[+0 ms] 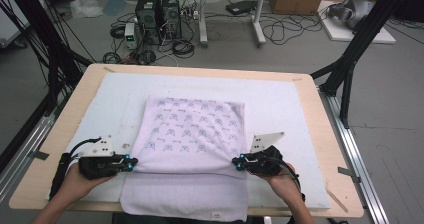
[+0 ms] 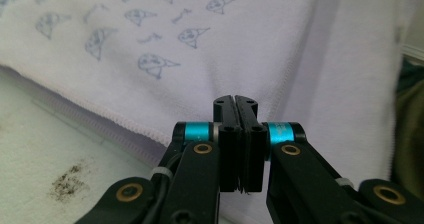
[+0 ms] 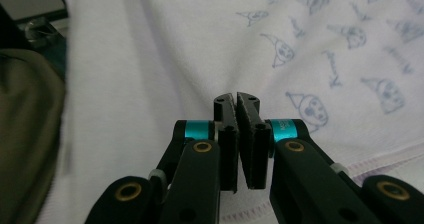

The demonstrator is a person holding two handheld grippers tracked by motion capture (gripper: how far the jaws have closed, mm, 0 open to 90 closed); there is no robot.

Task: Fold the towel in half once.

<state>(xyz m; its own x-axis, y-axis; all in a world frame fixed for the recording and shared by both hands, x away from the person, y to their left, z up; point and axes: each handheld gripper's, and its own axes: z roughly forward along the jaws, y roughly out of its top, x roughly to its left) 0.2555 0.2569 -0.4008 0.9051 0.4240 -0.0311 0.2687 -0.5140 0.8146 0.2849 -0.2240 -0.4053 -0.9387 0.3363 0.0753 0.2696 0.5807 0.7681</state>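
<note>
A pale lilac towel printed with small grey figures lies folded on the white mat. A plain layer of it reaches the table's near edge. My left gripper sits at the left end of the fold and my right gripper at the right end. In the left gripper view the left gripper has its jaws pressed together, tips just over the towel. The right gripper is likewise shut above the towel. I see no cloth between either pair of jaws.
The wooden table shows as a bare margin around the mat. Black frame legs stand at its far corners. Computer towers and cables lie on the floor beyond. A dark stain marks the mat near the left gripper.
</note>
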